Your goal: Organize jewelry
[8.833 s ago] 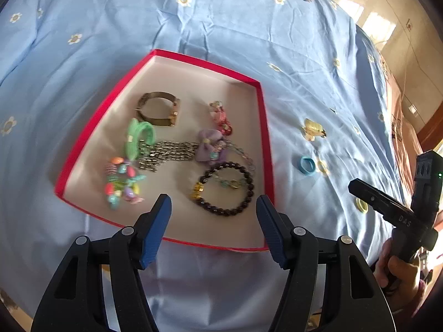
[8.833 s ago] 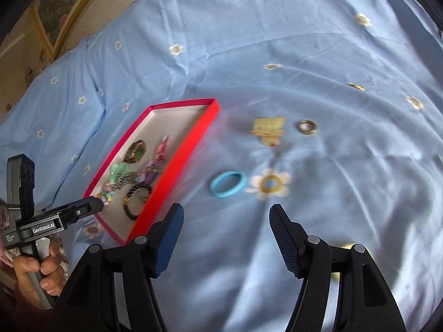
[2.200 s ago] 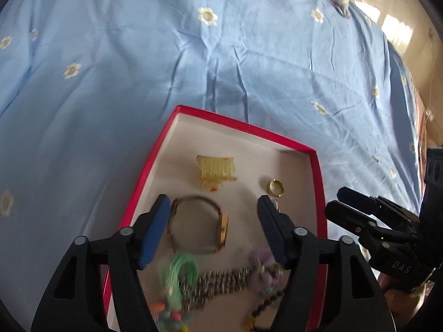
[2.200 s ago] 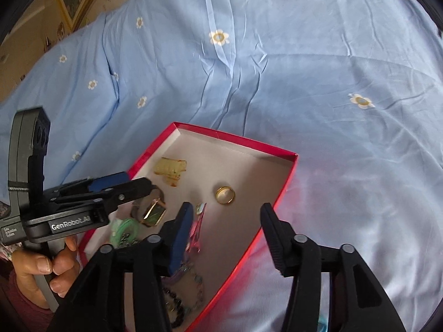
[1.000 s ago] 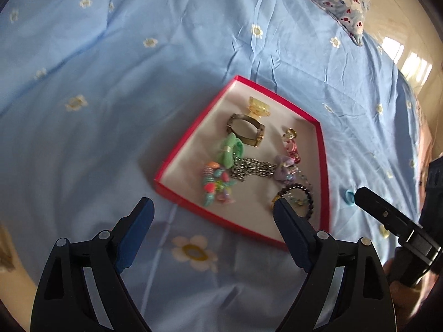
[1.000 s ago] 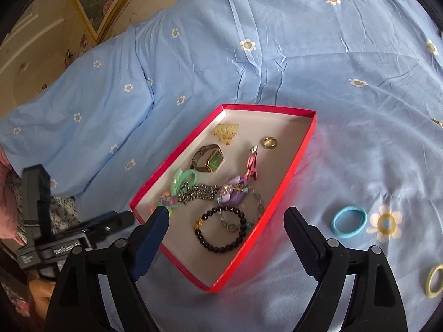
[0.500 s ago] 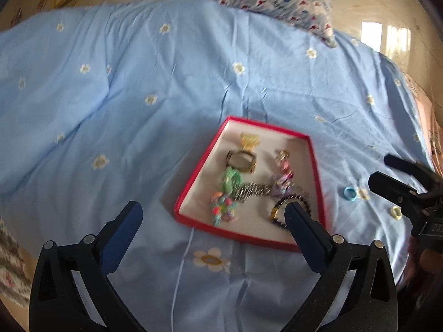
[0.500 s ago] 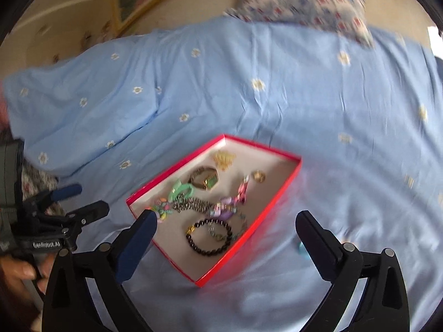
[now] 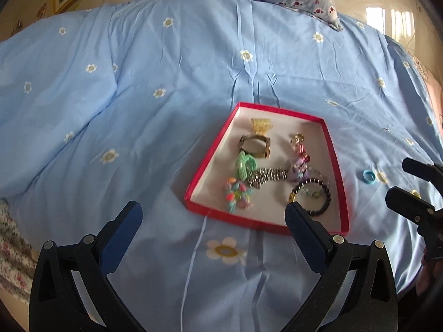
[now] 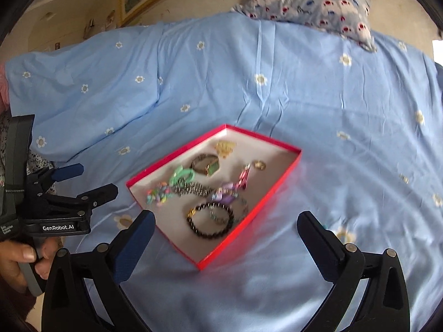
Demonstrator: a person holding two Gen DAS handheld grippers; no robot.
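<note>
The left tool (image 9: 213,215) and the right tool (image 10: 225,225) both hang above the bed (image 9: 166,88) with their jaws spread wide, having just been opening, and nothing lies between them. The red tray (image 9: 336,166) sits on the blue bedspread and holds most of the jewelry: a yellow hair claw (image 9: 261,125), a square-faced watch (image 9: 256,146), a green hair clip (image 9: 243,163), a metal chain bracelet (image 9: 267,178), a dark bead bracelet (image 9: 314,196) and a gold ring (image 10: 259,165).

Still outside, just right of the tray, lie a blue ring (image 9: 369,177) and what looks like a yellowish ring (image 9: 414,193), partly hidden. Both seem light, stiff and smooth, likely to skid or sink into the soft cover. I would pinch each across its outer rim, pressing down lightly so no cloth is caught.
</note>
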